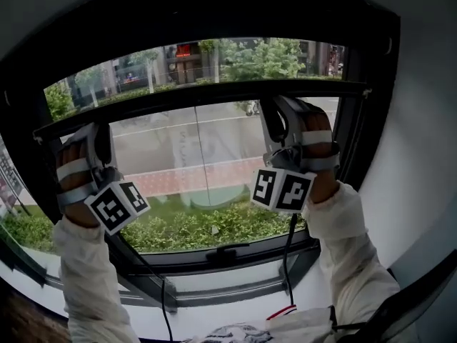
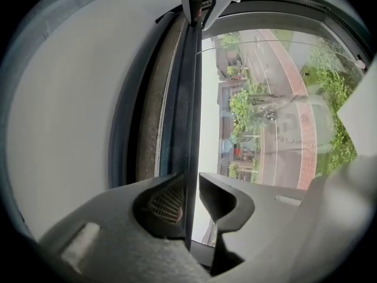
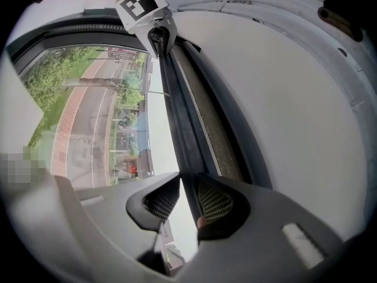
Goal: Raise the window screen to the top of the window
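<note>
A: So, where is the window screen bar (image 1: pixel 207 97) seen?
B: High across the window (image 1: pixel 214 163), with a strip of glass shown above it.
A: How is it held?
B: It is pinched by the left tongs (image 1: pixel 94 136) near one end, and by the right tongs (image 1: pixel 282 113) nearer the other.

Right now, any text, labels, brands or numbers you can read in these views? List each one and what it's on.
No text is readable in any view.
Left marker cube and right marker cube: black-and-white square patterns only, no letters or digits.
Red sign on the building across the street: too small to read.
Road paint on the street below: too blurred to read.
</note>
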Tool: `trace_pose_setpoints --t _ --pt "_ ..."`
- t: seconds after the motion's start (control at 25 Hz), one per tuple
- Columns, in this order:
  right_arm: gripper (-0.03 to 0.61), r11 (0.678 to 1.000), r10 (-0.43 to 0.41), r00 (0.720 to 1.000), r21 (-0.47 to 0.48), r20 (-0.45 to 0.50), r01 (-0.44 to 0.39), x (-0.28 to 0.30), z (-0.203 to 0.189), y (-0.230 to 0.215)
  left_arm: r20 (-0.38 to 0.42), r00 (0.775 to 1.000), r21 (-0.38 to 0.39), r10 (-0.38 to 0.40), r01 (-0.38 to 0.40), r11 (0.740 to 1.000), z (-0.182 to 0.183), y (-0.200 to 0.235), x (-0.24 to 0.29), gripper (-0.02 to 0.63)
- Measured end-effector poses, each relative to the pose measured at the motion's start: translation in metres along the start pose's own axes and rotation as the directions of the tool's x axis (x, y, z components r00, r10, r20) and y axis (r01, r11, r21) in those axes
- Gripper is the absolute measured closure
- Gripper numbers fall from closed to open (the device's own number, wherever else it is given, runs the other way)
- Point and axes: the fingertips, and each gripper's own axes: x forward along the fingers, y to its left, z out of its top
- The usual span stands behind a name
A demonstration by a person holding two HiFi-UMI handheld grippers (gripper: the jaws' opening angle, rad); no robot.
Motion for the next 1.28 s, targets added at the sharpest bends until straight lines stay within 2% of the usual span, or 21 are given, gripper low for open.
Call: trace_pose_setpoints --t 0.16,0.64,1.28 --pt "0.479 0.999 -0.040 0.999 -0.011 0.002 0.040 0.008 0.002 -0.005 0.000 1.000 -0.005 0.030 -0.030 1.000 -0.001 0.007 0.007 0.531" --pt "0.482 0.995 -0.079 0.997 -0.054 0.009 0.080 0.026 0.012 -0.034 0.001 0.997 -0.014 0.073 -0.073 0.997 0.000 0.041 0.022 0.531" --pt "0.477 0.992 -0.123 0.992 -0.036 0.026 0.123 0.040 0.015 -0.046 -0.005 0.993 -0.013 0.122 -0.122 0.992 0.001 0.056 0.033 0.531"
